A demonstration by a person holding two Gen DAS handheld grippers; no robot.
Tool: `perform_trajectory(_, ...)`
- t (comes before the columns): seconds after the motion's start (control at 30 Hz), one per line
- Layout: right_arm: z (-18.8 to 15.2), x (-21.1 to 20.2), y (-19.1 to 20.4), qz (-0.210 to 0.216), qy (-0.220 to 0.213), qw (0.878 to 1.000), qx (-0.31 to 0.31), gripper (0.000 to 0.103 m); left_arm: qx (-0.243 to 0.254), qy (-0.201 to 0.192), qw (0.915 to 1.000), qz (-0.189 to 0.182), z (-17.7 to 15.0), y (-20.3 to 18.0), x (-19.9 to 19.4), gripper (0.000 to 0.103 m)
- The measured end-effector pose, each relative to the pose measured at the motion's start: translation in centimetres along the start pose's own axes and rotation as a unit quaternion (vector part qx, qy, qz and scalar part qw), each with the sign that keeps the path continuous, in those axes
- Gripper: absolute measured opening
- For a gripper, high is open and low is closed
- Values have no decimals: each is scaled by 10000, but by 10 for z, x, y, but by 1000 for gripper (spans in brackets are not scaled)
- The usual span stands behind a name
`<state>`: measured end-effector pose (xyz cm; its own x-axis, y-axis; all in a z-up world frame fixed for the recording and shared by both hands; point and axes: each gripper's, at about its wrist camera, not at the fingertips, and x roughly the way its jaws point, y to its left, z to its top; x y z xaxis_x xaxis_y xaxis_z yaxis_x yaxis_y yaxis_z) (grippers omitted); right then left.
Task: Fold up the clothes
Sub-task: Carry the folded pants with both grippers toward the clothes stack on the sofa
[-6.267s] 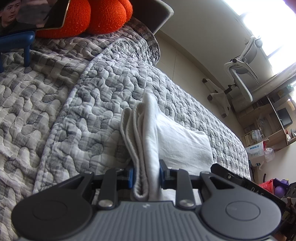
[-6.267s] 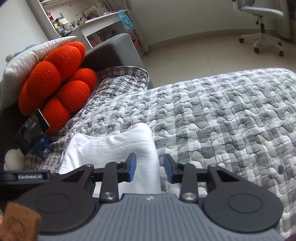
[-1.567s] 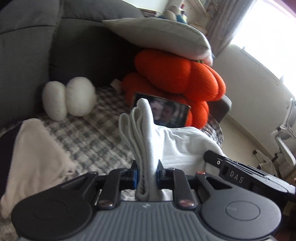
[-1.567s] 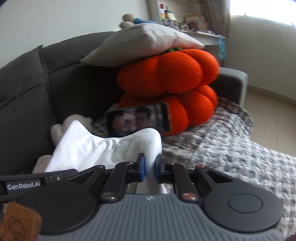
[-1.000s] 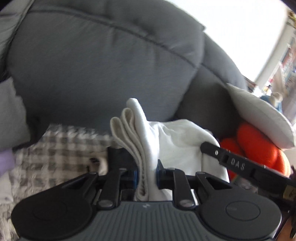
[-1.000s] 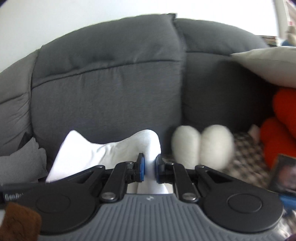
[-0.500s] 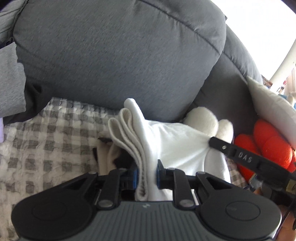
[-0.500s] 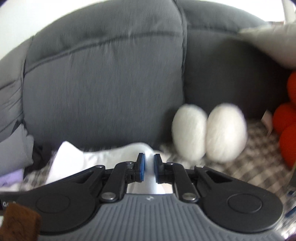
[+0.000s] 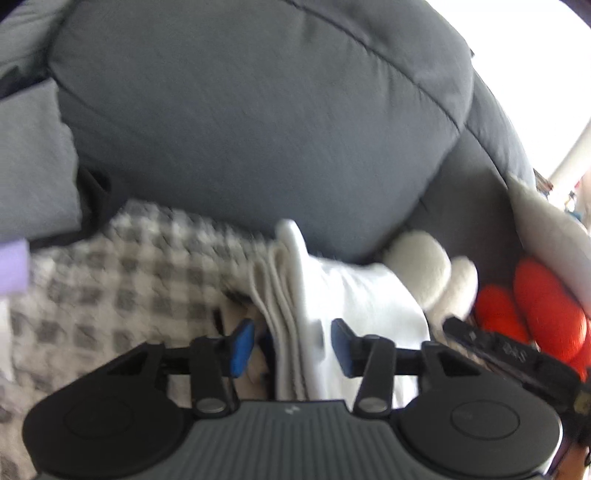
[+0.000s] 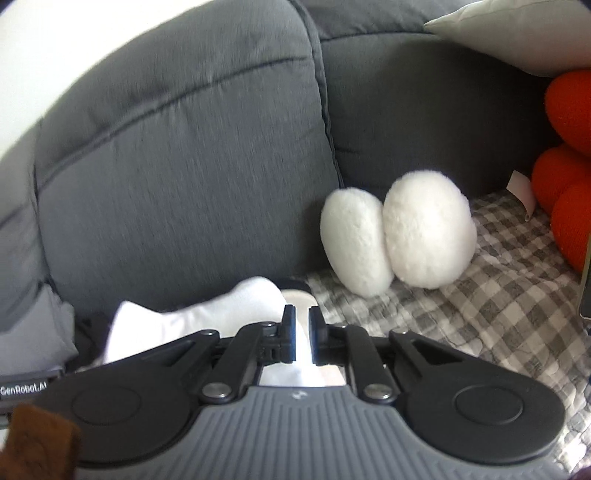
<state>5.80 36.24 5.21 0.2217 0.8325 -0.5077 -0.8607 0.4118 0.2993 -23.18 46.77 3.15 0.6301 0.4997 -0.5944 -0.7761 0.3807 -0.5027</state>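
Note:
The folded white garment [image 9: 354, 295] lies at the back of the checkered quilt [image 9: 110, 288], against the grey sofa back cushion [image 9: 258, 122]. My left gripper [image 9: 286, 347] is open, its blue pads on either side of the garment's layered edge without pressing it. In the right wrist view the garment [image 10: 207, 317] lies low in front of the cushion. My right gripper [image 10: 300, 339] is shut on its near fold, with white cloth pinched between the pads.
A white plush toy [image 10: 399, 240] rests against the sofa back to the right of the garment. Orange round cushions [image 10: 565, 192] and a pale pillow [image 10: 517, 33] are further right. Grey folded cloth [image 9: 33, 162] and a lilac item [image 9: 13, 266] lie at the left.
My left gripper has opened and let go of the garment. The garment has come down onto the quilt by the sofa back. My right gripper stays shut on it.

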Motion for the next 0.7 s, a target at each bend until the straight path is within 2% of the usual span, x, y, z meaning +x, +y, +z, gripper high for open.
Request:
perform_trajectory(0.03,0,2,0,32,21,10000,-5,15,-35,-19,10000,14,3,2,0,48)
perform_trajectory(0.07,-1,5,0,51,64,10000,-11,22,-50,-7,10000,22,5,2,2,48)
perform_trajectory(0.1,-2,10,0,67,115,9999,-1,30,-25,42,10000,36,6,0,5,47)
perform_trajectory(0.13,-4,15,0,84,165,9998,18,46,-2,45,10000,85,8,-1,9,46)
perform_trajectory(0.2,-9,24,0,82,283,9996,34,46,40,44,9998,173,11,-3,15,42)
perform_trajectory(0.23,-11,27,2,60,359,9993,22,45,52,30,9998,190,10,-4,16,39)
perform_trajectory(0.27,-14,30,4,47,390,9992,-34,36,65,17,9998,207,10,-5,18,33)
perform_trajectory(0.3,-16,31,7,59,376,9992,-123,31,89,-3,9997,219,9,-6,18,29)
perform_trajectory(0.33,-16,31,9,100,361,9991,-178,19,134,-35,9997,222,8,-7,17,26)
perform_trajectory(0.37,-15,29,11,108,306,9992,-218,17,159,-71,9996,212,8,-7,17,21)
perform_trajectory(0.6,-8,7,14,-40,-289,9989,-362,13,188,-400,9988,-188,6,-8,7,19)
perform_trajectory(0.63,-8,8,12,-75,-284,9989,-365,13,226,-357,9990,-158,4,-8,10,19)
perform_trajectory(0.7,-13,19,9,-153,-7,9993,-346,13,167,-127,9998,40,-1,-2,23,21)
